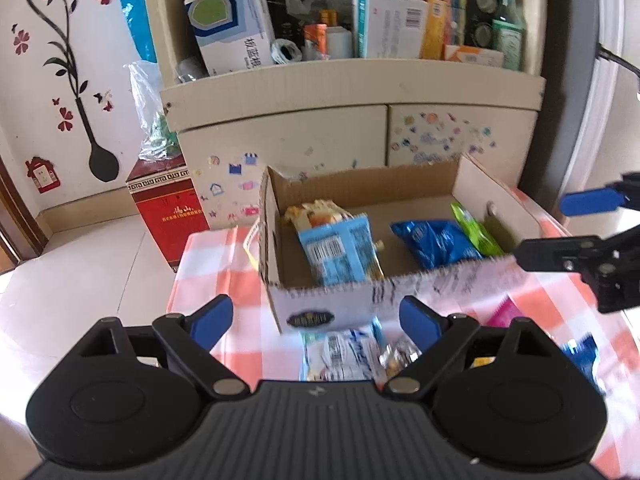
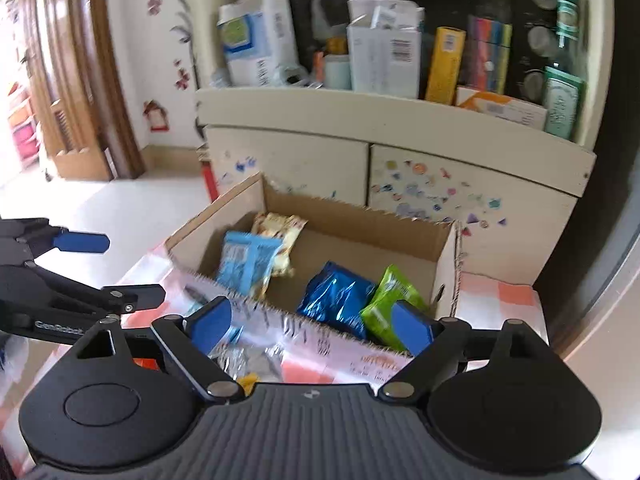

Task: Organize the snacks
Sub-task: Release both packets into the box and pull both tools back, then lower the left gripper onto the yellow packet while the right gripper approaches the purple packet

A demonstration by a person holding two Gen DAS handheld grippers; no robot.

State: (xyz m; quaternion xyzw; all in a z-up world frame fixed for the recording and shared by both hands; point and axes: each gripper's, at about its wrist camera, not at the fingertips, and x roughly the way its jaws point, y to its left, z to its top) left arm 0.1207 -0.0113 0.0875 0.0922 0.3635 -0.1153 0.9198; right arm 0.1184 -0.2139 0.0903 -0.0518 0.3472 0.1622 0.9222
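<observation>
Left wrist view: left gripper [image 1: 316, 318] jaws apart, empty, over loose packets [image 1: 344, 354] on the checked cloth [image 1: 208, 256], near the box [image 1: 320, 312]. Right gripper [image 2: 310, 326] likewise apart, empty. Box holds blue foil bag [image 2: 336, 296], green packet [image 2: 390, 290], pale-blue packet [image 2: 248, 260]. Risk: crinkly, slippery film may slide from the pads; the thin serrated cardboard wall may catch a finger and shift the box

Orange-and-white checked tablecloth [image 1: 208, 264], brown cardboard box [image 1: 276, 216], dark blue packet [image 1: 434, 242].
</observation>
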